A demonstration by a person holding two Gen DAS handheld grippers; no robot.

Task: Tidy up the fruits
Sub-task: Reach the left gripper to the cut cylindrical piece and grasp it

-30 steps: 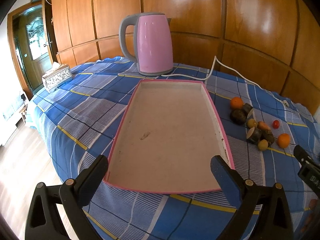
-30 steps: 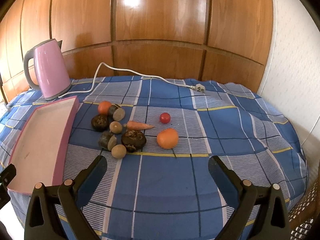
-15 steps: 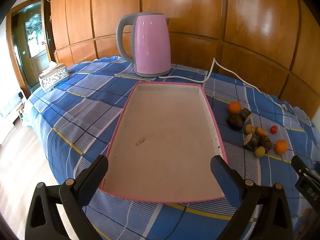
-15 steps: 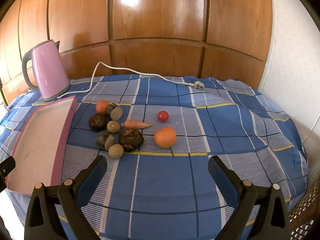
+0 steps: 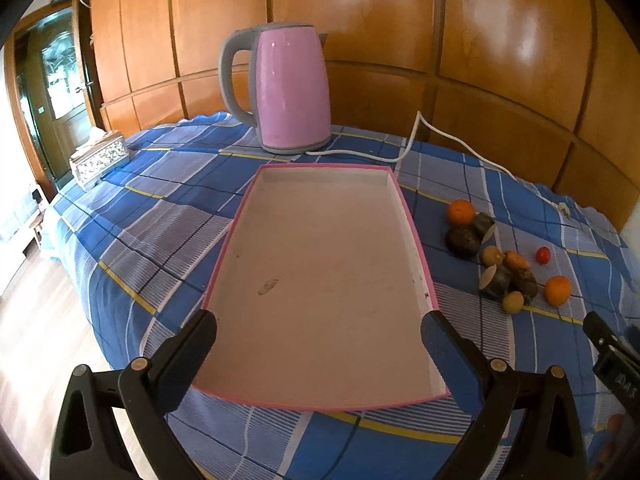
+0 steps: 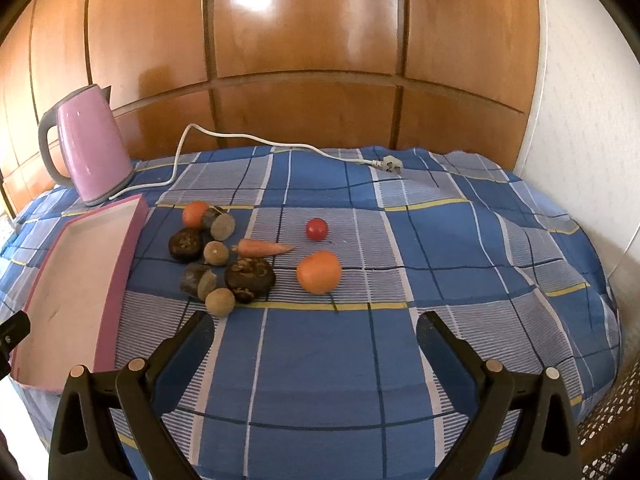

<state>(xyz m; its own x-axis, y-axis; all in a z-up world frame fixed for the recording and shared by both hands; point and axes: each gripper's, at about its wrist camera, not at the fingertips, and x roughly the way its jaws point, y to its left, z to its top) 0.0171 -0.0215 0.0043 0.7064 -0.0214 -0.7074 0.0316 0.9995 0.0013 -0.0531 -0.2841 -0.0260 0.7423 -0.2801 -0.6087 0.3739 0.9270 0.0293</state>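
Left gripper (image 5: 320, 328): fingers spread wide, empty, over the near end of the pink tray (image 5: 416, 236).
Right gripper (image 6: 316, 330): fingers released, empty, above the checked tabletop (image 6: 400, 340).
Fruits (image 6: 240, 256): clustered at 11 o'clock of the right gripper, just right of the tray.
Kettle (image 5: 288, 88): at 12 o'clock beyond the tray.

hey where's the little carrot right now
In the right wrist view the carrot lies on the blue plaid cloth left of centre, between the small red tomato and the pink tray.
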